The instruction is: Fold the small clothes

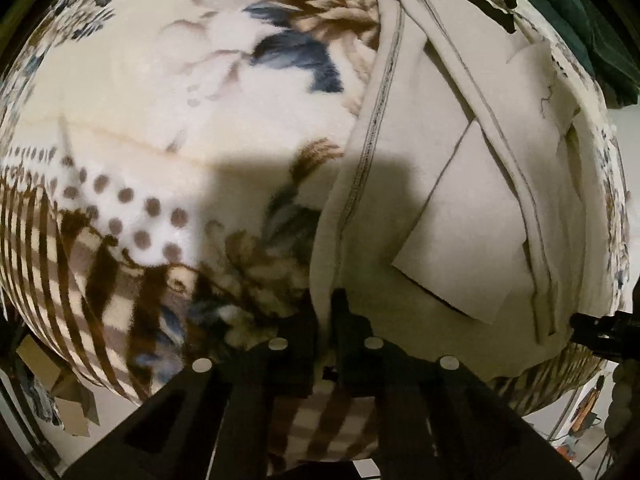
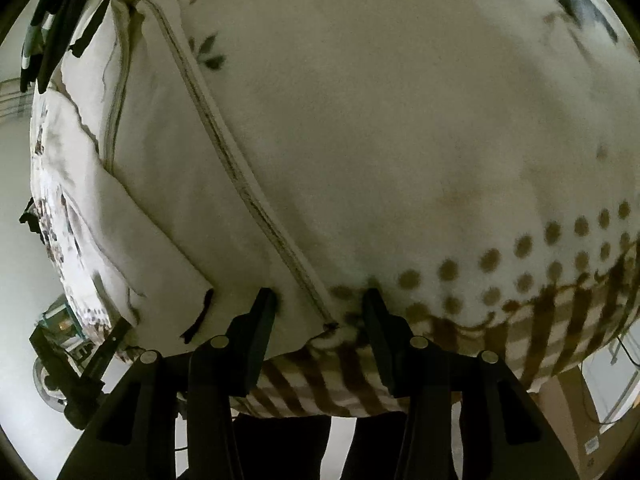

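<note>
Beige garment [image 1: 460, 184], plain knit, with dark contrast stitching along its seams and a stitched hem band; several flat layers overlapped, the upper flaps ending in straight cut edges. It lay on a plush floral blanket [image 1: 168, 92] printed with brown and blue flowers, brown dots and brown stripes. In the left wrist view the garment filled the area from 12 to 5 o'clock, its stitched hem running as a long curve from 12 o'clock down to the fingers near 6 o'clock. Left gripper [image 1: 324, 320]: the two black fingers stood close together with the hem edge of the garment passing between them, apparently pinched on that edge. In the right wrist view the same garment [image 2: 160, 208] occupied the side from 11 to 7 o'clock, its seam line running diagonally from 11 o'clock to a corner at 6 o'clock. Right gripper [image 2: 320, 312]: fingers spread apart, the garment's lower corner lying between them, the left-hand finger resting over the cloth and the right-hand finger over the dotted blanket; nothing clamped. Long axis of the garment: roughly away from both cameras, from the near blanket edge toward the far side. Dark green cloth [image 1: 592, 20] lay at 1 o'clock in the left wrist view, beyond the garment.
</note>
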